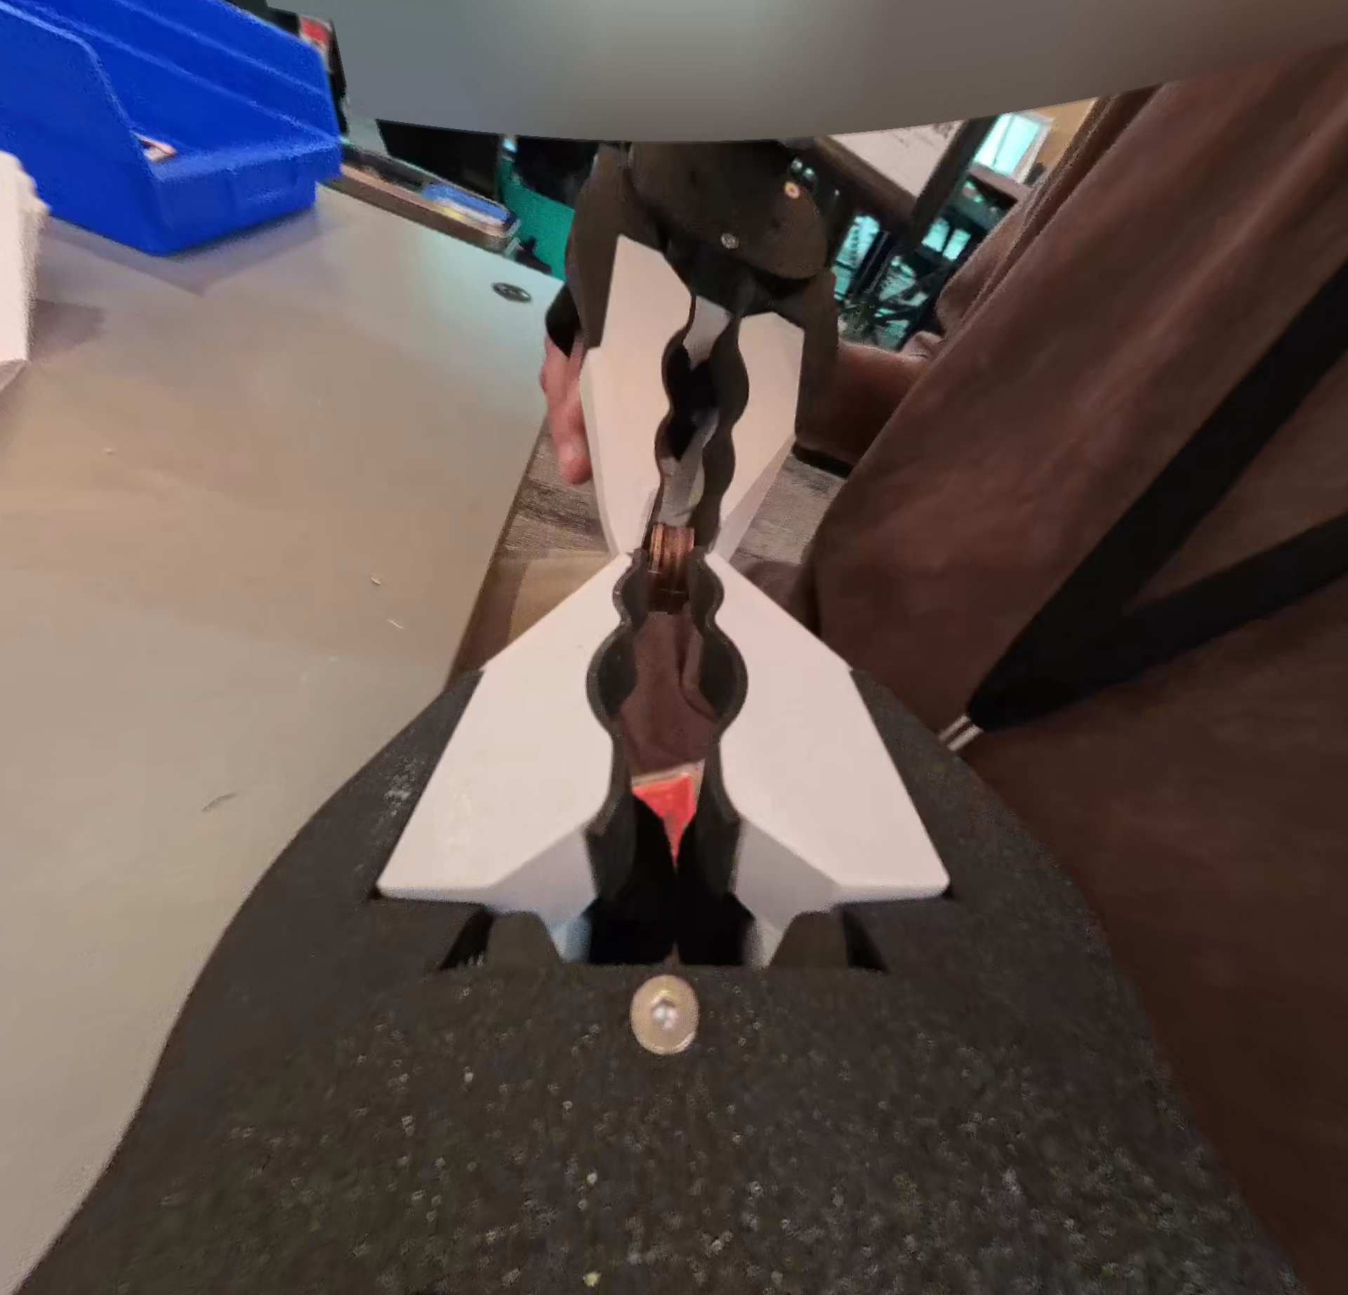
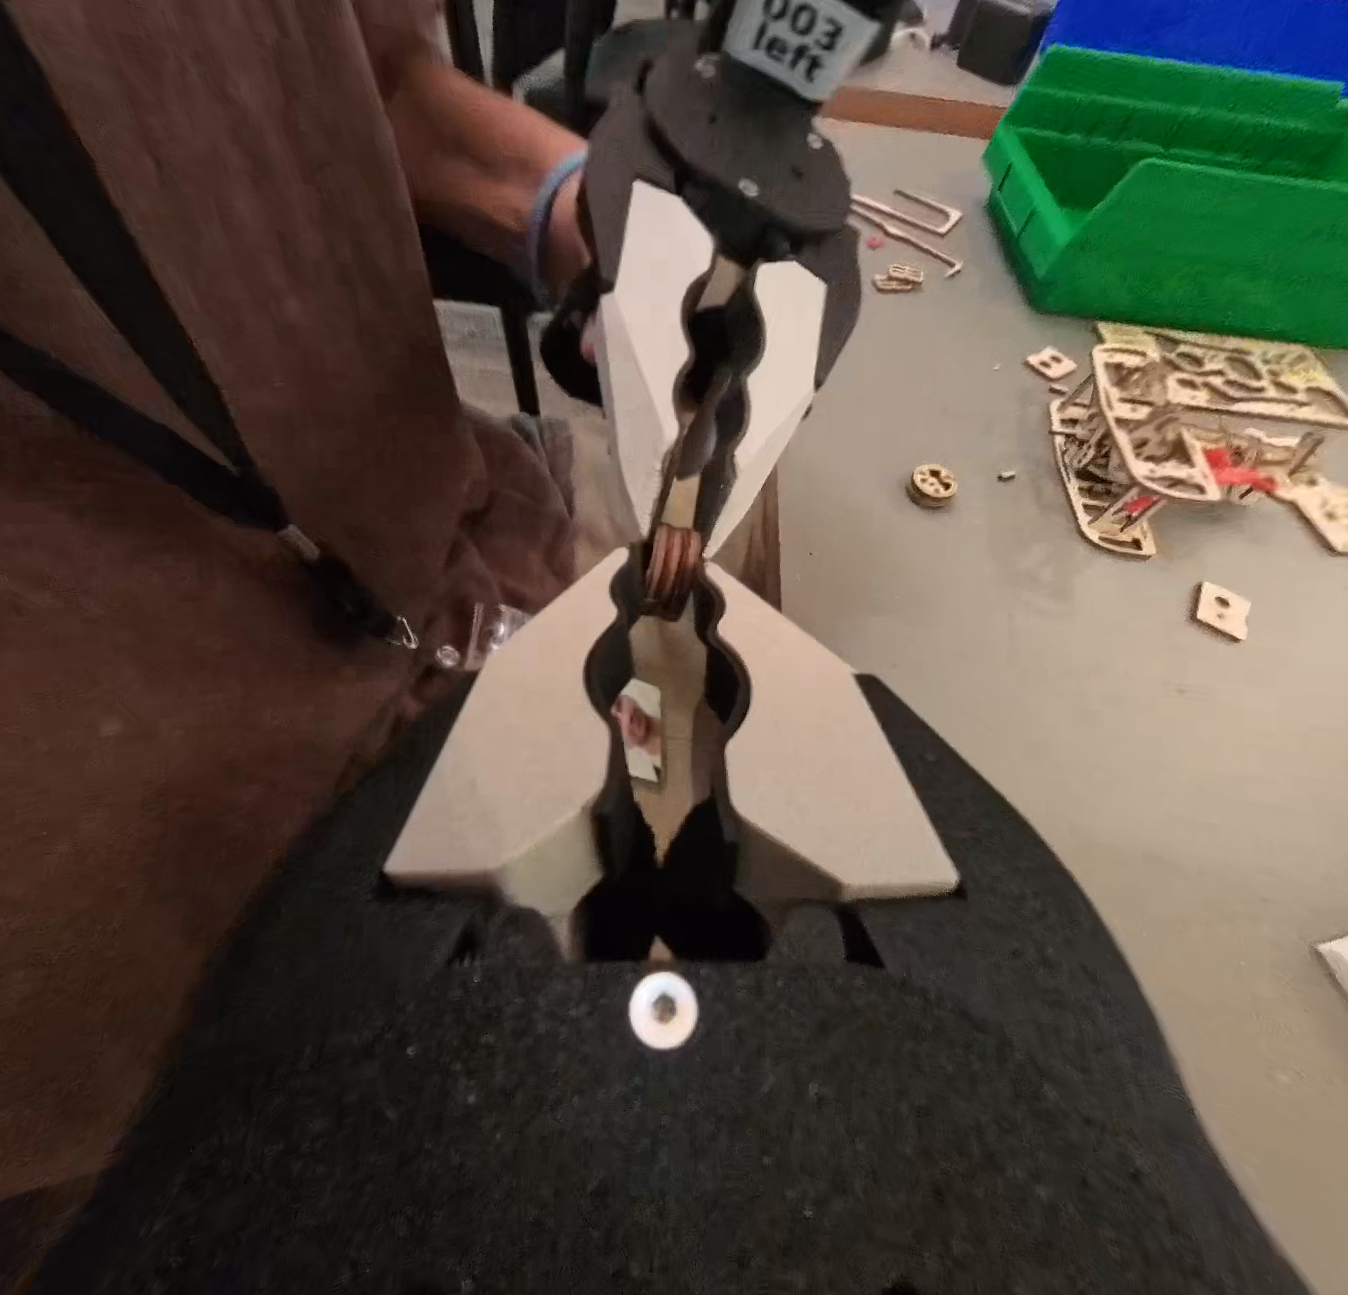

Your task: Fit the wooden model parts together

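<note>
Both grippers tip to tip: left gripper (image 1: 667, 567) clenched on wooden disc stack (image 1: 665, 567), right gripper (image 2: 667, 567) clamping same stack; press straight along axis, no twisting

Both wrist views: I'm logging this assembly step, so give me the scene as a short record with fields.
left gripper: shut on the wooden wheel stack
right gripper: shut on the wooden wheel stack
wooden wheel stack: small layered round part, pinched tip to tip between both grippers, held off the table
flat wooden strip: runs from the stack back between the left gripper's fingers
loose wooden wheel: lying on the grey table
part-built wooden model: on the table, near the green bin
blue bin: far end of table
</note>
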A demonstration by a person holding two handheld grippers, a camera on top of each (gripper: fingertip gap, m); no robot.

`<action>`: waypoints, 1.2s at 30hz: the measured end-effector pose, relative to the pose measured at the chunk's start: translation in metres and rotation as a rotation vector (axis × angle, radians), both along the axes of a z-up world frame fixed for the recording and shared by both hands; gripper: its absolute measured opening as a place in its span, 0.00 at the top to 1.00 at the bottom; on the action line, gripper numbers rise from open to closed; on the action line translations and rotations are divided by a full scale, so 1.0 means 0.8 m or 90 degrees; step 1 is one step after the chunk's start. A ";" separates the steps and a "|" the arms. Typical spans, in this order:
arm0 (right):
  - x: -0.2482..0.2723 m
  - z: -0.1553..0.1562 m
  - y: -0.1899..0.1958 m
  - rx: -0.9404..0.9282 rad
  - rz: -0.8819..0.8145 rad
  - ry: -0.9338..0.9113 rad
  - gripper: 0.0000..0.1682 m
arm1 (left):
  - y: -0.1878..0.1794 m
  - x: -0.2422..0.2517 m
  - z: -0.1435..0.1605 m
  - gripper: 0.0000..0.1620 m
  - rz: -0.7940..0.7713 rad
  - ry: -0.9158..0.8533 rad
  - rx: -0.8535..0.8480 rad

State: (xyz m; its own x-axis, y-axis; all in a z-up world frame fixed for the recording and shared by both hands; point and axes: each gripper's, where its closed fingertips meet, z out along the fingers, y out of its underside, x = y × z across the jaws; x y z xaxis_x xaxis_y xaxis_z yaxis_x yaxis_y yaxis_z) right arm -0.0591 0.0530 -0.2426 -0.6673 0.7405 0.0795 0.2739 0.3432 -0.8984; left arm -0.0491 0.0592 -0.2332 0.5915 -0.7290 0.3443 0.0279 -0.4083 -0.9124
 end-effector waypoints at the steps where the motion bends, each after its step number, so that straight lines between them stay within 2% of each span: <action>1: -0.001 0.001 0.004 -0.025 -0.010 -0.008 0.93 | 0.006 -0.002 -0.001 0.95 0.019 0.033 0.025; 4: -0.007 0.028 0.011 -0.127 -0.028 0.059 0.94 | 0.010 -0.010 0.028 0.94 0.051 0.019 0.094; 6: -0.008 0.036 0.013 -0.155 -0.027 0.073 0.94 | 0.013 -0.025 0.034 0.85 0.094 0.025 0.108; 8: -0.009 0.046 0.018 -0.178 -0.035 0.108 0.94 | 0.012 -0.030 0.033 0.85 0.100 0.034 0.116; 12: -0.012 0.039 0.020 -0.149 -0.046 0.114 0.94 | 0.011 -0.019 0.027 0.86 0.089 0.075 0.131; 18: -0.009 0.037 0.015 -0.126 -0.033 0.129 0.93 | 0.008 -0.009 0.020 0.92 0.075 0.116 0.144; 21: -0.007 0.033 0.022 -0.128 -0.044 0.106 0.88 | 0.008 -0.011 0.017 0.95 0.081 0.135 0.156; 22: -0.007 0.031 0.027 -0.128 -0.052 0.096 0.85 | 0.009 -0.013 0.020 0.95 0.086 0.130 0.162; 27: 0.002 0.042 0.026 -0.163 -0.023 0.104 0.85 | 0.006 -0.013 0.035 0.95 0.081 0.082 0.176; 29: 0.002 0.046 0.020 -0.181 -0.009 0.109 0.86 | 0.002 -0.009 0.041 0.95 0.068 0.061 0.185; 32: 0.005 0.055 0.012 -0.199 0.008 0.124 0.93 | -0.001 -0.004 0.042 0.95 0.058 0.064 0.192; 36: 0.005 0.059 0.012 -0.187 0.008 0.128 0.94 | -0.001 -0.003 0.043 0.95 0.061 0.070 0.200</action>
